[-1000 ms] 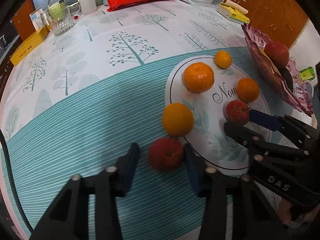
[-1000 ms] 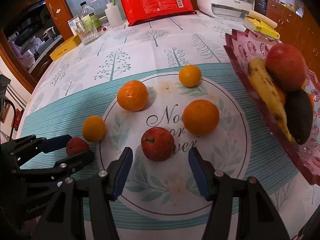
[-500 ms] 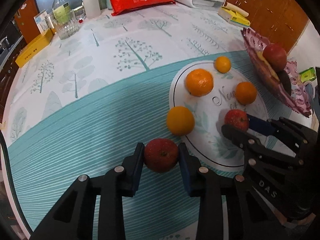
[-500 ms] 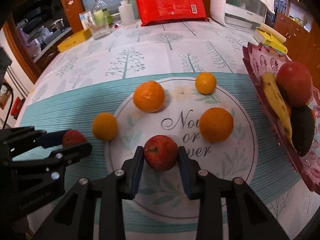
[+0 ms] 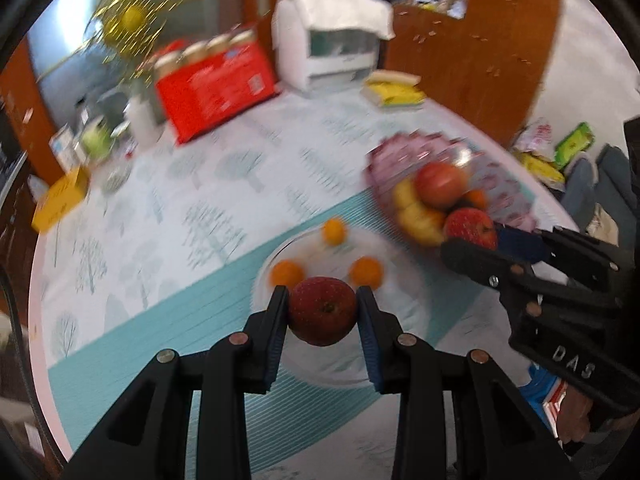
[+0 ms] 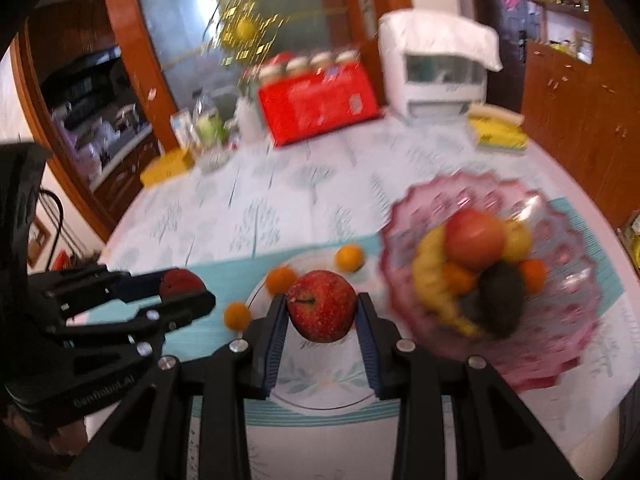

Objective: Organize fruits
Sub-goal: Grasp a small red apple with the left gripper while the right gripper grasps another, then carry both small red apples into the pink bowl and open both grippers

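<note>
Each hand-held gripper, left (image 5: 323, 312) and right (image 6: 322, 307), clamped a red apple (both lifted), best lowered gently into the pink bowl (image 6: 568, 320), avoiding piled fruit.

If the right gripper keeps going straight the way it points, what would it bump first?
Probably the tablecloth's white circle below. The right gripper points down over it with its apple, the oranges beyond. Depth is blurry.

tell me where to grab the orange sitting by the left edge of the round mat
Grip the orange across its widest middle, coming down from above with the jaws on opposite sides. It is a plain ball with nothing to hook, and it lies apart from the other fruit on the round mat, so both flanks look free.
</note>
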Demonstrator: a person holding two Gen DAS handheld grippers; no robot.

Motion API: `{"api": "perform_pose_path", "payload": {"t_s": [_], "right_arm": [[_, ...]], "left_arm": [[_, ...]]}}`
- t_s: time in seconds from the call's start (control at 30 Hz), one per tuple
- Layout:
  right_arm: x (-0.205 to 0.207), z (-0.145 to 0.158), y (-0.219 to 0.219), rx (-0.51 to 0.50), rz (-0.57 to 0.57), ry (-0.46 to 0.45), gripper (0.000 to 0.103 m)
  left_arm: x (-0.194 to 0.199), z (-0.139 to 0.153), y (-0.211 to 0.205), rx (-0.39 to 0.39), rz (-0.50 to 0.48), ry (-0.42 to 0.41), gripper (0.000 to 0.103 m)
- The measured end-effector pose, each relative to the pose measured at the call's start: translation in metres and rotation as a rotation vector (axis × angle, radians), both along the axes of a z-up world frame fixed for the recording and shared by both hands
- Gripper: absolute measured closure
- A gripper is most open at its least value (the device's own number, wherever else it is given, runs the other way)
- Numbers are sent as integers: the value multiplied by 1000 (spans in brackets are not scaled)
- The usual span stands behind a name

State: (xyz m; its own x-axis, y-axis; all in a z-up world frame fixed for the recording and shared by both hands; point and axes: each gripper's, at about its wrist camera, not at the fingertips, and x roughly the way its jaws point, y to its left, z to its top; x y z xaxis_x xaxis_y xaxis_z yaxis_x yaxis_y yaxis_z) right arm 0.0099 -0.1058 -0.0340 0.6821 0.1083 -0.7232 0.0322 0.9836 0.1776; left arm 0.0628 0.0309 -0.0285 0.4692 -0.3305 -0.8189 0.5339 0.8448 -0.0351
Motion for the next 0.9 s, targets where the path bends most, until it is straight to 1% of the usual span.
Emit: {"api": "perform_pose_path", "payload": {"t_s": [0.1, 0.2, 0.3, 0.4, 0.53, 0.67, 0.77, 0.9], "right_arm": [[-10, 21, -26, -15, -42, -31, 69], [-17, 37, -57, -29, -81, -49, 69], [-21, 43, -88, -51, -121, -45, 69], [-21, 39, -120, -55, -154, -18, 69], [-19, 23, -158, -40, -179, 35, 69], [-13, -5, -184, -36, -169, 118, 69], [-1, -27, -197, -25, -130, 178, 69], [12, -48, -200, -57, -54, 233, 69]], "left_arm": [[-8, 20, -31, -30, -51, -27, 71], [-13, 32, -64, -46, -95, -50, 71], [-16, 37, -98, -56, -130, -56, 71], [-17, 34, -125, -54, -151, -49, 71], [-14, 18, -157, -51, -149, -10, 71], [-4, -12, -181, -33, -120, 44, 71], [4, -41, -194, -10, -83, 101, 71], [10, -74, -206, 32, -38, 156, 71]]}}
